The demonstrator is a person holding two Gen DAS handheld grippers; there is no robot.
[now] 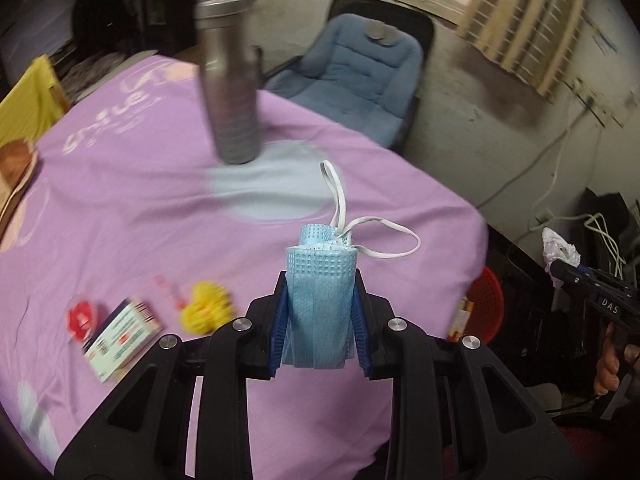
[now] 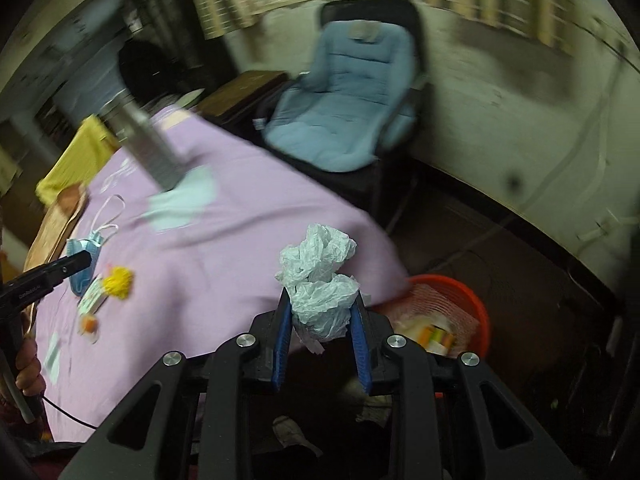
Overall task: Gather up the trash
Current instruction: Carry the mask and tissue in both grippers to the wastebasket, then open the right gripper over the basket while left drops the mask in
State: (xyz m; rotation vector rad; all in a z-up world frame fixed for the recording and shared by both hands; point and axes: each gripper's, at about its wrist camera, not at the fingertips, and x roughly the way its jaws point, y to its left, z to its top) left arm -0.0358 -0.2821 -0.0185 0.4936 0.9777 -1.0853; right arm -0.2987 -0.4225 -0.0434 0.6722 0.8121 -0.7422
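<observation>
— Trash first: what do I hold on the left wrist view?

— My left gripper [image 1: 320,280] is clamped on a folded blue face mask [image 1: 318,312]. The mask stands upright between the two blue pads, and its white ear loops [image 1: 340,208] stick up above it, over the purple tablecloth [image 1: 140,200]. On the cloth I see a grey metal bottle [image 1: 230,84] standing on a pale round patch, a yellow duck toy [image 1: 206,306], a small printed box [image 1: 120,338] just beside the duck, and a red round thing [image 1: 82,318] that is too blurred to name. At the far right I see my right gripper [image 1: 568,270] with white crumpled paper, and an orange basket [image 1: 484,308] below the table edge.

— And the right wrist view?

— My right gripper [image 2: 320,304] is closed around a crumpled white tissue [image 2: 320,280]; the wad bulges out above the fingers. The gripper is past the edge of the tablecloth [image 2: 220,248], near the orange basket [image 2: 476,308], which already has packaging inside. At the left my left gripper [image 2: 86,258] holds the face mask [image 2: 82,264] above the table, close to the duck toy [image 2: 118,280]. Behind the table stands a blue padded chair [image 2: 344,112].
</observation>
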